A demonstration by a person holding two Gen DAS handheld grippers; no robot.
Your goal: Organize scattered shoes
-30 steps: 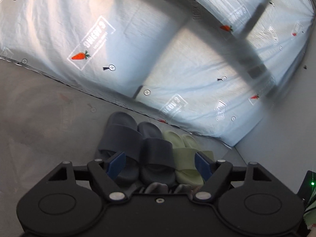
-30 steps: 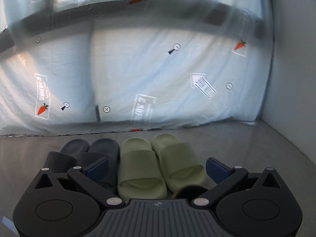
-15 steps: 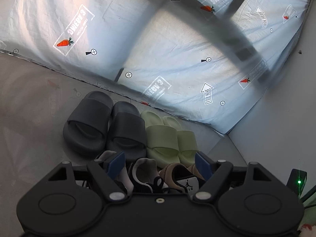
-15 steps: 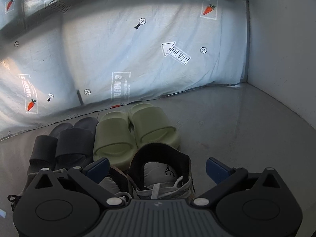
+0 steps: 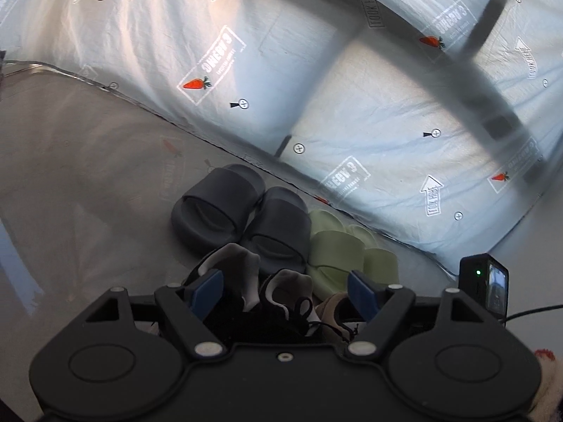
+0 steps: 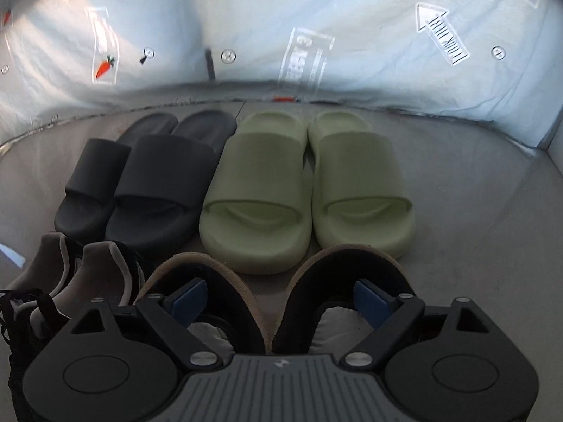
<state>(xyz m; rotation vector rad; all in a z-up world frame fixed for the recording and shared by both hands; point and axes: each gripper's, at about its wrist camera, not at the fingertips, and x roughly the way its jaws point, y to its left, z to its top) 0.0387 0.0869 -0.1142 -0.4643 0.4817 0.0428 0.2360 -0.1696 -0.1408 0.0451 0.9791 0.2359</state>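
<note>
My right gripper (image 6: pixel 278 295) is sitting wide open, gripping nothing, over the tan-collared sneakers (image 6: pixel 337 281). My left gripper (image 5: pixel 285 287) is also gaping empty over the black-and-white sneakers (image 5: pixel 246 274). Beyond, dark slides (image 6: pixel 147 179) and green slides (image 6: pixel 302 183) are lining the plastic sheet (image 6: pixel 352 35). Only the left view is showing a small camera (image 5: pixel 484 286).

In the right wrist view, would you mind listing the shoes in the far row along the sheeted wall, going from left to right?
Left dark grey slide → right dark grey slide → left green slide → right green slide.
</note>
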